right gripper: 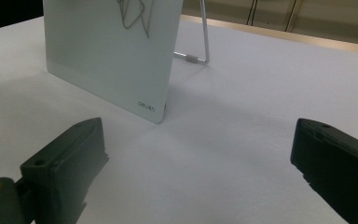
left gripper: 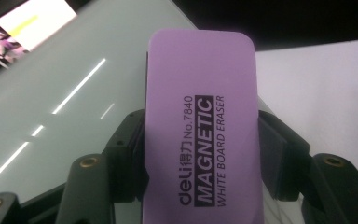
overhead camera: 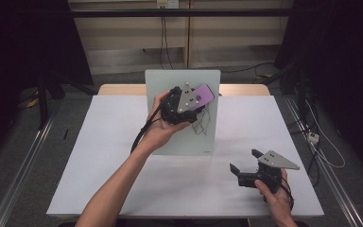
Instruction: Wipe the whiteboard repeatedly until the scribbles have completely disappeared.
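A purple magnetic whiteboard eraser (overhead camera: 202, 95) (left gripper: 200, 126) is clamped between the jaws of my left gripper (overhead camera: 189, 106), held up against the upper right part of a standing glass whiteboard (overhead camera: 170, 137) (right gripper: 98, 51). Black scribbled lines (overhead camera: 204, 120) (right gripper: 135, 14) mark the board just below the eraser. My right gripper (overhead camera: 245, 161) (right gripper: 196, 154) rests low over the table near the front right, jaws wide apart with nothing between them, pointing toward the board's lower corner.
The board leans on a metal wire stand (right gripper: 204, 42) on a white table (overhead camera: 99, 156). A wooden edge (overhead camera: 118, 89) runs behind it. Cables (overhead camera: 163, 33) hang on the back wall, and another cable (overhead camera: 324, 151) lies at the right.
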